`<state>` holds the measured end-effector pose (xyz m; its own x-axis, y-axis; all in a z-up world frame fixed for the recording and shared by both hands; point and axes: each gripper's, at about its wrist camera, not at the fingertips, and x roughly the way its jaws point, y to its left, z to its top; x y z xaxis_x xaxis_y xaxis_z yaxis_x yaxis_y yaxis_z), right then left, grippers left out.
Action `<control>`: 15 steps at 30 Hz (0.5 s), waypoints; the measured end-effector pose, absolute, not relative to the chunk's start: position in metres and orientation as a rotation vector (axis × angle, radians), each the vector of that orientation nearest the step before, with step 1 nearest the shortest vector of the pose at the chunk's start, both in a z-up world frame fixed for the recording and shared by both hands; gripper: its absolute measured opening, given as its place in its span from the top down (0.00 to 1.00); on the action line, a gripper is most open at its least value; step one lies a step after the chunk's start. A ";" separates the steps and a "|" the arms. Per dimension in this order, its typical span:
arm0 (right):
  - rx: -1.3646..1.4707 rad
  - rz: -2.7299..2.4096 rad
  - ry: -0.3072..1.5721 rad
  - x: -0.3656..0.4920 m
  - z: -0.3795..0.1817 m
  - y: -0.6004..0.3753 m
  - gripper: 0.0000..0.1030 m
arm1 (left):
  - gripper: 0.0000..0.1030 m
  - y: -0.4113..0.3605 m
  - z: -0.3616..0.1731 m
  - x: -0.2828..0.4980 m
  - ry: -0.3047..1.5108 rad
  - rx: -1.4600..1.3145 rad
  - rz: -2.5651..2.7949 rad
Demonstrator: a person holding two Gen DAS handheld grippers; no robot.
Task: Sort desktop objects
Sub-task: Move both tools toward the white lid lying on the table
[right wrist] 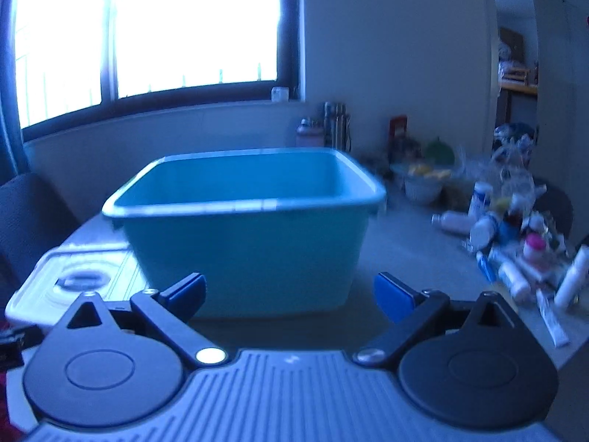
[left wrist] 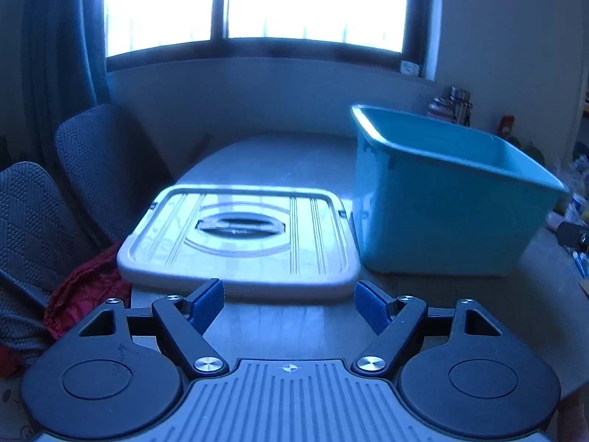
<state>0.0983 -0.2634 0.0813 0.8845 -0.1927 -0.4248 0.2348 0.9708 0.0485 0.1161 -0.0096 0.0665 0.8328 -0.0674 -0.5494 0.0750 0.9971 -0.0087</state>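
Note:
A teal plastic bin (left wrist: 441, 202) stands open on the table; it also shows in the right wrist view (right wrist: 243, 232), straight ahead. A grey lid with a handle (left wrist: 239, 235) lies flat to the bin's left, also visible in the right wrist view (right wrist: 73, 280). A pile of small bottles and tubes (right wrist: 522, 254) lies on the table to the bin's right. My left gripper (left wrist: 289, 307) is open and empty, just in front of the lid. My right gripper (right wrist: 291, 296) is open and empty, just in front of the bin.
Two grey chairs (left wrist: 99, 158) stand left of the table, with a red cloth (left wrist: 88, 298) on one. Bowls, bottles and clutter (right wrist: 423, 180) line the table's far right. A window and wall lie behind.

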 end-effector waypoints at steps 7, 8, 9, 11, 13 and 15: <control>0.027 -0.168 0.490 0.065 0.058 -0.234 0.03 | 0.22 0.006 0.053 0.085 0.623 0.022 -0.077; 0.029 -0.162 0.487 0.061 0.057 -0.231 0.03 | 0.22 0.008 0.051 0.083 0.629 0.024 -0.074; 0.036 -0.156 0.494 0.059 0.056 -0.228 0.03 | 0.22 0.010 0.049 0.080 0.637 0.026 -0.069; 0.051 -0.144 0.508 0.053 0.055 -0.223 0.03 | 0.22 0.014 0.046 0.077 0.645 0.028 -0.067; 0.050 -0.131 0.515 0.049 0.052 -0.217 0.03 | 0.22 0.018 0.044 0.073 0.645 0.031 -0.062; 0.048 -0.123 0.531 0.048 0.048 -0.212 0.03 | 0.22 0.022 0.042 0.073 0.657 0.032 -0.046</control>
